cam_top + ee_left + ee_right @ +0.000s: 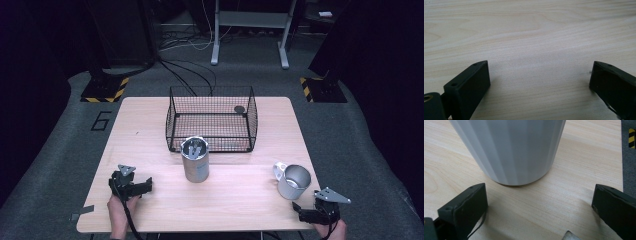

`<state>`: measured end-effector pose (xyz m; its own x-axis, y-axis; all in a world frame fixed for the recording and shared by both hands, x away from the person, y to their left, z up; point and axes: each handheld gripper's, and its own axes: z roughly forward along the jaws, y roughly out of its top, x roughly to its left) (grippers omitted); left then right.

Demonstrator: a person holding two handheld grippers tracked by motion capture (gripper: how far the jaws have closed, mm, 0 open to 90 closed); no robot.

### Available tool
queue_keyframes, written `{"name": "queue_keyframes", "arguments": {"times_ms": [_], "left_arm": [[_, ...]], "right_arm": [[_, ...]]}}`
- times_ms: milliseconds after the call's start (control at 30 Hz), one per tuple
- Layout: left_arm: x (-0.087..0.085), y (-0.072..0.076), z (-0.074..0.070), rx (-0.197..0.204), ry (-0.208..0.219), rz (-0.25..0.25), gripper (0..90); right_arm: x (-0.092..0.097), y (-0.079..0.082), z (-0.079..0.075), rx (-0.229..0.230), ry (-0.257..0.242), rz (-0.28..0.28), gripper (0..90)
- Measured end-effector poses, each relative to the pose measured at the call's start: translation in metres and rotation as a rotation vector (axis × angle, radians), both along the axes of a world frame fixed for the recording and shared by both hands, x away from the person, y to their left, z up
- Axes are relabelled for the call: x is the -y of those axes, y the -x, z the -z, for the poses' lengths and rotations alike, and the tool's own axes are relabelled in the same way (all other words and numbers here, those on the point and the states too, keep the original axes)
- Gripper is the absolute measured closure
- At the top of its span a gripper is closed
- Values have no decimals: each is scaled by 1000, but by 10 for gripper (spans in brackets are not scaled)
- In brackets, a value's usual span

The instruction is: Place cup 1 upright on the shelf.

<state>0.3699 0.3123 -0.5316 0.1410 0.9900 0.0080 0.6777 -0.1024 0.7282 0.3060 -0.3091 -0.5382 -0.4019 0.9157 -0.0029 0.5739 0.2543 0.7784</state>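
At table's right edge, right gripper wide open, empty, just short of mug. Risk: off-centre closure tips mug. Left gripper open, empty.

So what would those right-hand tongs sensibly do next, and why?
Probably ease forward a little so the jaws come around the grey metal mug with a handle. The right tongs are open, low over the pale wooden table, and the mug stands upright just ahead of them, untouched. The left tongs are open over bare wood, with nothing near.
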Motion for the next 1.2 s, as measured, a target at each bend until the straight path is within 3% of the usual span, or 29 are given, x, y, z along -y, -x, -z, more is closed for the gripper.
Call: {"name": "queue_keyframes", "arguments": {"times_ms": [733,767,933,1200], "left_arm": [[3,0,0,7,-9,-17,28],[2,0,-1,2,-14,11,27],[3,3,0,2,-1,45,1],[8,13,-14,81,53,117,0]], "right_arm": [[1,-1,-1,-9,3,1,0],[1,-1,-1,-9,3,0,0],[1,-1,-1,-8,2,0,0],[1,-1,-1,-8,3,0,0]]}}
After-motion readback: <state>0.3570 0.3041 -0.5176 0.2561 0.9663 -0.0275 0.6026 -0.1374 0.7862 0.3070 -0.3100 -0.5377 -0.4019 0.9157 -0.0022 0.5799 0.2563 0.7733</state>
